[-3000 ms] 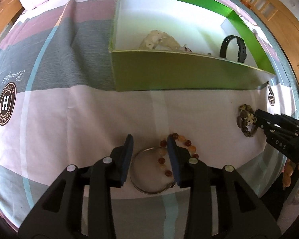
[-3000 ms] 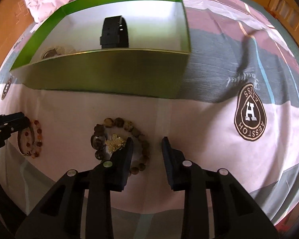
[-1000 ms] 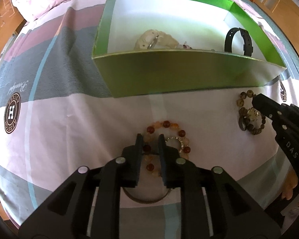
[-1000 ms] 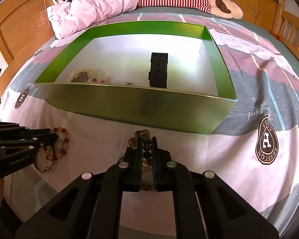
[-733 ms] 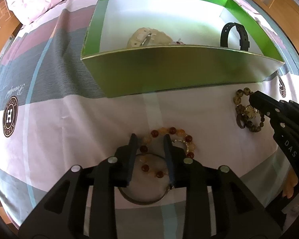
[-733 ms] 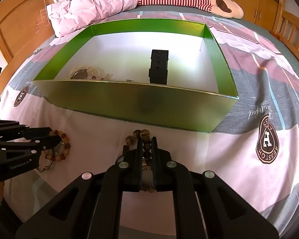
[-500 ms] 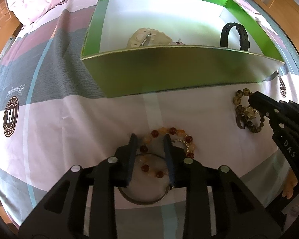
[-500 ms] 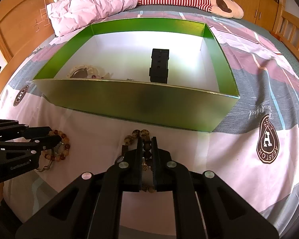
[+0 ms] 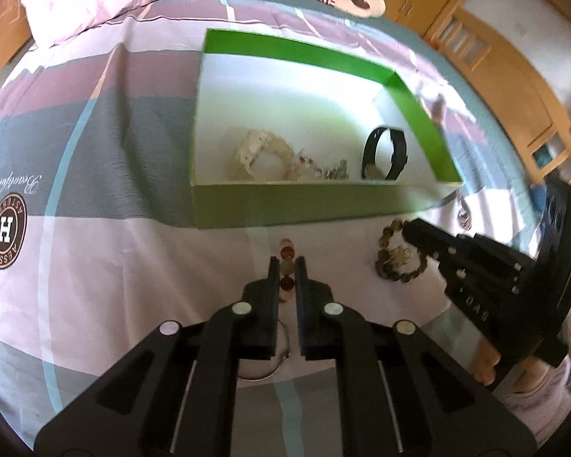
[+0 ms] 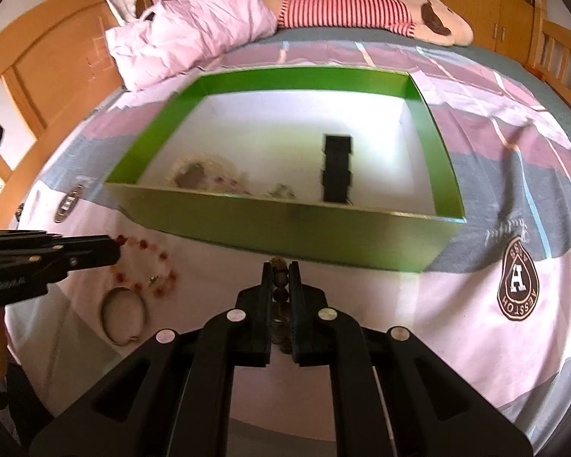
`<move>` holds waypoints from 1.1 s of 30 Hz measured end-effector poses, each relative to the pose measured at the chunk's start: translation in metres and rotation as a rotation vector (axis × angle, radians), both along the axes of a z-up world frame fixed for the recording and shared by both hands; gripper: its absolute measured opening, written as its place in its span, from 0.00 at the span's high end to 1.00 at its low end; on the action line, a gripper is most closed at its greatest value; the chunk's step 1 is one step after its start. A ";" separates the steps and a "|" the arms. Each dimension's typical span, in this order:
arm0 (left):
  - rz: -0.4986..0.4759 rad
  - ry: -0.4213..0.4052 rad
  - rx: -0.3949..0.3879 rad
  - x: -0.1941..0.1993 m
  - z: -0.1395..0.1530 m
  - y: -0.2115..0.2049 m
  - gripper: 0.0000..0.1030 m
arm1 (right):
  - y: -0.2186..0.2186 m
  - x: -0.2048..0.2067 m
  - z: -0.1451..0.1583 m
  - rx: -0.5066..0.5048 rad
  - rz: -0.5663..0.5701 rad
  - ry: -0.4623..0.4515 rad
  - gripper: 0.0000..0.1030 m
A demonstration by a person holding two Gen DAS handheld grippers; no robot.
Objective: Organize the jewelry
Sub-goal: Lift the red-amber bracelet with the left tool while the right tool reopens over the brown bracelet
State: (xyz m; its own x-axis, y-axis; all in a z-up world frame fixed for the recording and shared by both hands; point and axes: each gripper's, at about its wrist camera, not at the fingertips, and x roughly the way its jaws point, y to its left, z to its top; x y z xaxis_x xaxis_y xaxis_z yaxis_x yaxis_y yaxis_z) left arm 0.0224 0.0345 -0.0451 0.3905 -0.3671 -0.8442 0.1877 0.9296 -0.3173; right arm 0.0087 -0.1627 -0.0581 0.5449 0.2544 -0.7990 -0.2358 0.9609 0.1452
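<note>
The left hand-held gripper (image 9: 286, 266) is clamped on the red and amber bead bracelet (image 9: 286, 262), low in the centre of the left wrist view; most of the loop drapes away from the tips over the pale bedsheet (image 9: 133, 266). The right hand-held gripper (image 10: 281, 272) is likewise pinched on the dark brown bead bracelet (image 10: 280, 283), low centre in its own view. Both bracelets are round, glossy beads on a string, so they should be light, limp and apt to swing or slip; pinching across a single bead or the string between beads looks safest. A thin metal bangle (image 10: 125, 314), stiff and smooth, lies flat on the sheet at lower left. The green cardboard box (image 10: 285, 224) with its white floor fills mid-frame and holds a black watch strap (image 10: 337, 169) standing upright and a pale bead heap (image 10: 205, 173)
</note>
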 end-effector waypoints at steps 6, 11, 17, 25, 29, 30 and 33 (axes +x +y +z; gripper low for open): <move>0.028 -0.049 -0.040 -0.005 0.016 0.010 0.93 | -0.007 -0.004 0.014 0.042 -0.011 -0.031 0.93; 0.024 -0.048 -0.021 -0.002 0.014 0.008 0.93 | -0.019 0.002 0.021 0.047 -0.027 -0.027 0.93; 0.010 -0.024 0.026 0.000 0.003 -0.002 0.93 | 0.008 0.002 -0.009 -0.032 0.083 0.101 0.88; 0.000 -0.007 0.054 0.000 -0.006 -0.009 0.93 | 0.043 -0.011 -0.031 -0.110 0.208 0.138 0.71; -0.004 -0.003 0.063 0.000 -0.009 -0.012 0.93 | 0.046 -0.011 -0.044 -0.141 0.208 0.181 0.67; -0.006 -0.003 0.065 0.000 -0.009 -0.013 0.93 | 0.047 -0.012 -0.045 -0.149 0.211 0.174 0.67; -0.011 -0.006 0.071 -0.001 -0.009 -0.016 0.93 | 0.053 -0.015 -0.045 -0.169 0.236 0.157 0.80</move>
